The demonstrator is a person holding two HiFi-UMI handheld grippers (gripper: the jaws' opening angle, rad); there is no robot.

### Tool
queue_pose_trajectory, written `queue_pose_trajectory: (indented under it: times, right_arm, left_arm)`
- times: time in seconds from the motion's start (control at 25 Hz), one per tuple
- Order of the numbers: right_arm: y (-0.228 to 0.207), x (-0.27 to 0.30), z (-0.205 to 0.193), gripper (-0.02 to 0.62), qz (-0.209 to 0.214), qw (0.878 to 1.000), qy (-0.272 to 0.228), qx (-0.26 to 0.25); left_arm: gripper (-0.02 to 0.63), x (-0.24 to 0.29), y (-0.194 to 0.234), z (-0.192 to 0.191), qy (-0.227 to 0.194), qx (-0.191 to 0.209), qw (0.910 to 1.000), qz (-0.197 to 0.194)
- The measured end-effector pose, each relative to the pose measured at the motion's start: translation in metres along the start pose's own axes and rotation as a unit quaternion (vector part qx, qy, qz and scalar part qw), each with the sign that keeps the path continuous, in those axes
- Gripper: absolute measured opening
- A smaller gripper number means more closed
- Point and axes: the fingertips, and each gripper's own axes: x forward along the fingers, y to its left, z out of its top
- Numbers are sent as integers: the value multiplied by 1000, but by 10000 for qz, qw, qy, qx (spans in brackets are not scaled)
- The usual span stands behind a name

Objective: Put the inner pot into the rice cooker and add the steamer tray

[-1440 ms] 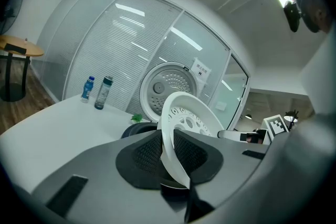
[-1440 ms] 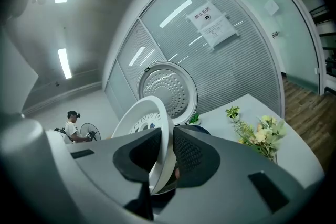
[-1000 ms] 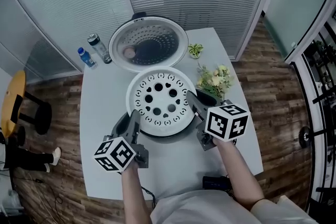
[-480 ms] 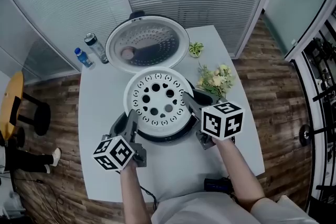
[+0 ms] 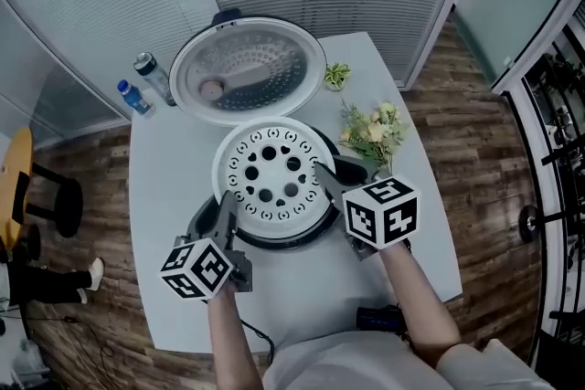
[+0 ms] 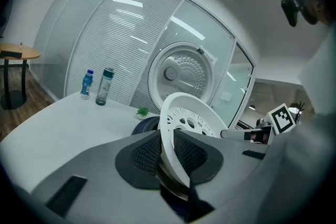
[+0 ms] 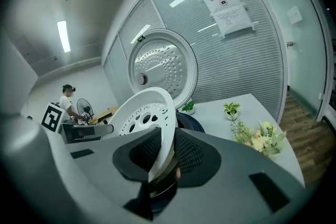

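The white perforated steamer tray [image 5: 270,173] lies roughly level over the dark round rice cooker [image 5: 306,235], whose silver-lined lid [image 5: 247,73] stands open behind it. My left gripper [image 5: 225,211] is shut on the tray's near-left rim. My right gripper [image 5: 325,180] is shut on its right rim. In the left gripper view the tray [image 6: 191,118] stands edge-on between the pads of that gripper [image 6: 167,152], above the cooker's dark body [image 6: 146,126]. The right gripper view shows the tray [image 7: 144,113] between that gripper's [image 7: 163,155] pads. The tray hides the inner pot.
Two bottles [image 5: 144,76] [image 5: 129,97] stand at the table's back left. A small potted plant [image 5: 336,76] and a bunch of flowers [image 5: 370,132] sit to the right of the cooker. A black device [image 5: 379,320] lies near the white table's [image 5: 164,196] front edge.
Both grippers have sunk a little with the tray, bringing it closer onto the cooker. The grips look unchanged.
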Motion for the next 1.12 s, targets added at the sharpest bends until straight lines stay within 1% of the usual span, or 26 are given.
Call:
queue_pose_trajectory:
  times: [0.28,0.4,0.52,0.68,0.92,1.12]
  right_arm:
    - [-3,4,-4,86,-202,9993,165,-277]
    - [-2,5,-5,86,-275,9987,172,-386]
    - [-1,7,-6,89,-420,9971,188,-600]
    - [-3,9,-8,101,-568,9950,210,-791]
    - [-4,10,-9,112,-672,9923,266,-1004]
    - [-7,11,-10,120,-754,9905,322,-1103]
  left_arm:
    - [92,8,1,-6,246,599,9977,190]
    - [102,9,2,-8,315,760,9963,261]
    - [109,8,3,-9,333,898,9948,357]
    - [119,10,4,-12,418,1176,9908,515]
    - [124,10,4,-12,414,1357,9881,601]
    - [129,11,4,-14,457,1400,9871,632]
